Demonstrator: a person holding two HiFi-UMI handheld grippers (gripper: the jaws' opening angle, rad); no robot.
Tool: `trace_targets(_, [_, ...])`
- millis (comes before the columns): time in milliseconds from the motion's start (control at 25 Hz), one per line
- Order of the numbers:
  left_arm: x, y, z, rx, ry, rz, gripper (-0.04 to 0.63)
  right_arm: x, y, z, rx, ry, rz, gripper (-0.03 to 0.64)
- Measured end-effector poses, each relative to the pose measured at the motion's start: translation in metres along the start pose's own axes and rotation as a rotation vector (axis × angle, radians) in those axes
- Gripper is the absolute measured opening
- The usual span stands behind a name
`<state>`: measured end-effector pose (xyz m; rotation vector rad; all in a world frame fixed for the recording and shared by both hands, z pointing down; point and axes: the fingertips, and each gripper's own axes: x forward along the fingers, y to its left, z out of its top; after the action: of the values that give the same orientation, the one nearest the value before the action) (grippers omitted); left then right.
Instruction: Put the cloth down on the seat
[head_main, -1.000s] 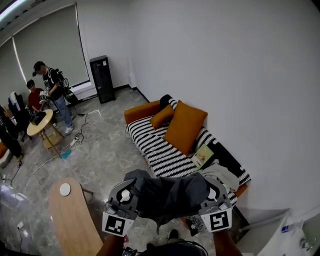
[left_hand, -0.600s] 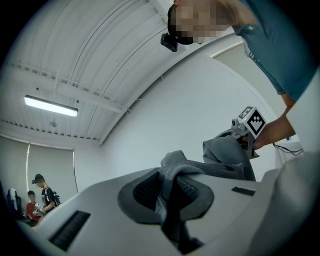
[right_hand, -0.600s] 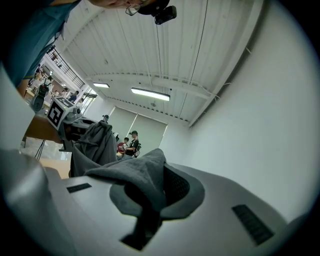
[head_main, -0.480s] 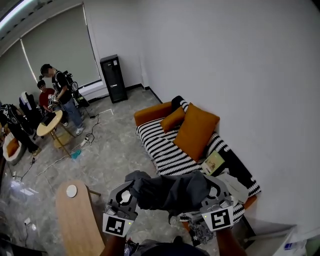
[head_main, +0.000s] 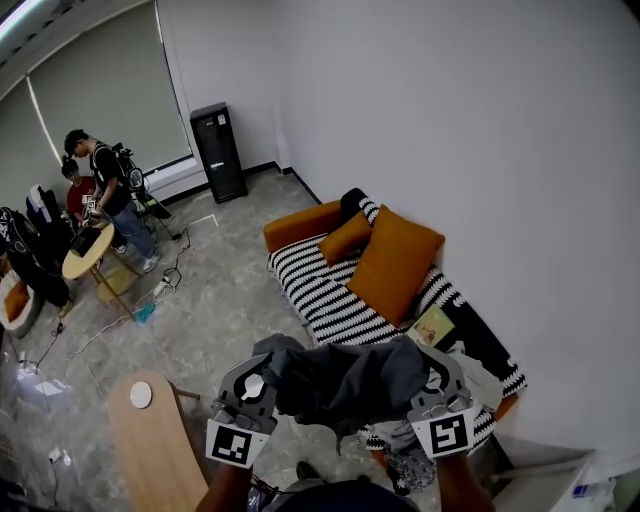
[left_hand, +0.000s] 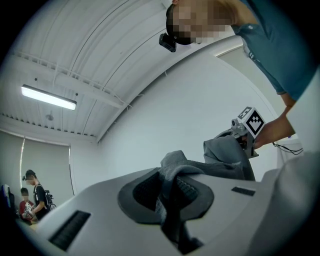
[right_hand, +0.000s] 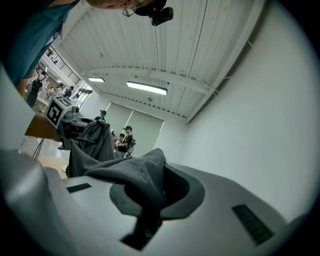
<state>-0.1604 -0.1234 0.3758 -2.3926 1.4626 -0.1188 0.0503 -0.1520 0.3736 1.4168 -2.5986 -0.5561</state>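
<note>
Left claw (head_main: 258, 386) and right claw (head_main: 434, 384), two together, pinch one grey cloth (head_main: 340, 383).

Grey left gripper (head_main: 258, 385), right gripper (head_main: 428, 385); black-white marker cubes (head_main: 229, 443); teal sleeve (left_hand: 270, 45).

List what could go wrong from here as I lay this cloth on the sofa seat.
1. A booklet and white items lie on the near end of the striped seat; the grey cloth may cover them.
2. The cloth sags bunched between the left gripper and the right gripper, both shut on it; dropped so, it may land crumpled or slide off the seat's edge.
</note>
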Motion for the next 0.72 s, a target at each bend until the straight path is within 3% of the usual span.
trace_targets(360, [0.023,0.07,-0.024,-0.007,-0.041,-0.058,0.032,0.059,0.003,0.001,0.014,0.03,-0.095,0.031])
trace_targets(600, [0.052,0.092,-0.04,-0.024,-0.045,-0.074,0.032,0.09,-0.004,-0.011,0.016,0.058,-0.105,0.032])
trace_targets(720, [0.076,0.1,-0.051,0.044,-0.016,-0.098,0.032,0.11,-0.016,-0.023,0.026,0.06,-0.101,0.032])
